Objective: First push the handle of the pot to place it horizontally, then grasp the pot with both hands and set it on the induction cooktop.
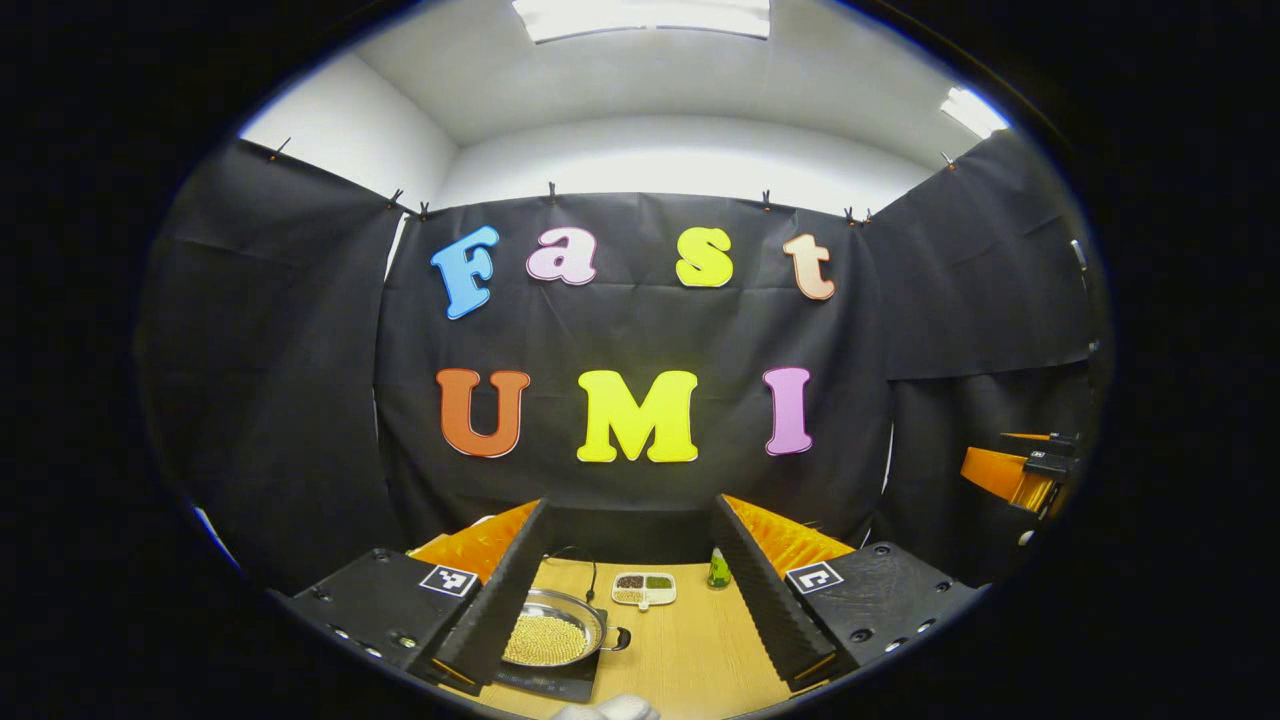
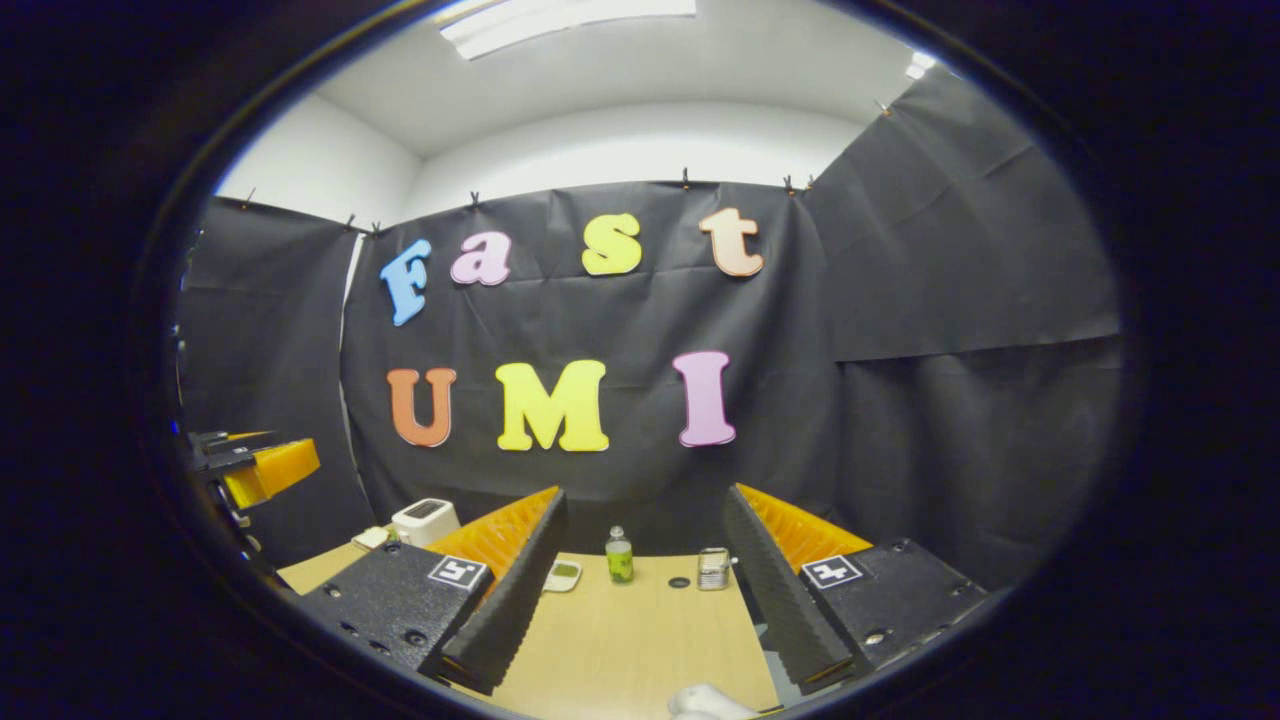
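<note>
Your left gripper (image 1: 632,590) is held above the wooden table (image 1: 690,650) with its fingers spread wide and nothing between them. Take the pot (image 1: 552,630) as your landmark: it sits on the black induction cooktop (image 1: 560,680), partly behind your left finger, and it holds a bed of small pale yellow beads or grains. Its short dark handle (image 1: 618,638) sticks out to the side of the pot that faces the middle of the table. Just beyond the pot lies a small white divided tray (image 1: 644,589) with dark, green and pale fillings in separate compartments. Farther along from the tray stands a small green bottle (image 1: 718,568), near your other finger. Well off to the side of the pot, at the edge of the left gripper view, your right gripper shows as an orange and black shape (image 1: 1025,470).

In the right gripper view, your right gripper (image 2: 640,590) is spread open too, gripping nothing. Between its fingers you see a green bottle (image 2: 619,556), a small dark ring (image 2: 679,582) and a small metallic object (image 2: 713,568) on the table. A white appliance (image 2: 425,520) sits beyond one finger, with your left gripper (image 2: 255,465) farther off.
</note>
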The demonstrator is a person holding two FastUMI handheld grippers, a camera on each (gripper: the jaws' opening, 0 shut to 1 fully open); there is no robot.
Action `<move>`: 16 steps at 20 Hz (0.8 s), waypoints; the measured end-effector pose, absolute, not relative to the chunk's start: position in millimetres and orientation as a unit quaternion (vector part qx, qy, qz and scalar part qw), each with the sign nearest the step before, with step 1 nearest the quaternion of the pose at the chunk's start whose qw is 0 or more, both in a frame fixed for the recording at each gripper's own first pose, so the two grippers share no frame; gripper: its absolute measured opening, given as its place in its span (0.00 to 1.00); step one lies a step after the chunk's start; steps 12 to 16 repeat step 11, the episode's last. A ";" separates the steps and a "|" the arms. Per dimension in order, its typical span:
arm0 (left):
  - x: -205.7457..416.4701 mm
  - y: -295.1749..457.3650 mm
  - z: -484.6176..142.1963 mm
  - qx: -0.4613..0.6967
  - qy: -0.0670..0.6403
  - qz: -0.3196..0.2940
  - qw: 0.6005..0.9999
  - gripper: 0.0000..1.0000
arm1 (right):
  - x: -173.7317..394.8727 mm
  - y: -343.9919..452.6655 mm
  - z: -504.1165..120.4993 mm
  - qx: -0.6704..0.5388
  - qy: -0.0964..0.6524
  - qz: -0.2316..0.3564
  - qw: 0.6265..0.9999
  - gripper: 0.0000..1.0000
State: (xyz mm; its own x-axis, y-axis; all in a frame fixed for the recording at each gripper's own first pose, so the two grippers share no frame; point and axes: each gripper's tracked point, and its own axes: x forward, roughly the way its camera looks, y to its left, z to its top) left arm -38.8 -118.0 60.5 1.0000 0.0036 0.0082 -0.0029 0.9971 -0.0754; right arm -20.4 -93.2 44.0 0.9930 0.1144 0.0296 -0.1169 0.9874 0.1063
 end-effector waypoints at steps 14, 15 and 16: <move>-36.4 -110.8 60.9 -0.037 -0.008 -0.002 0.999 0.96 | -16.9 -88.5 41.5 0.058 0.002 0.055 0.997 0.96; -36.4 -110.8 60.9 -0.037 -0.008 -0.002 0.999 0.96 | -16.9 -88.5 41.5 0.058 0.002 0.055 0.997 0.96; -36.4 -110.8 60.9 -0.037 -0.008 -0.002 0.999 0.96 | -16.9 -88.5 41.5 0.058 0.002 0.055 0.997 0.96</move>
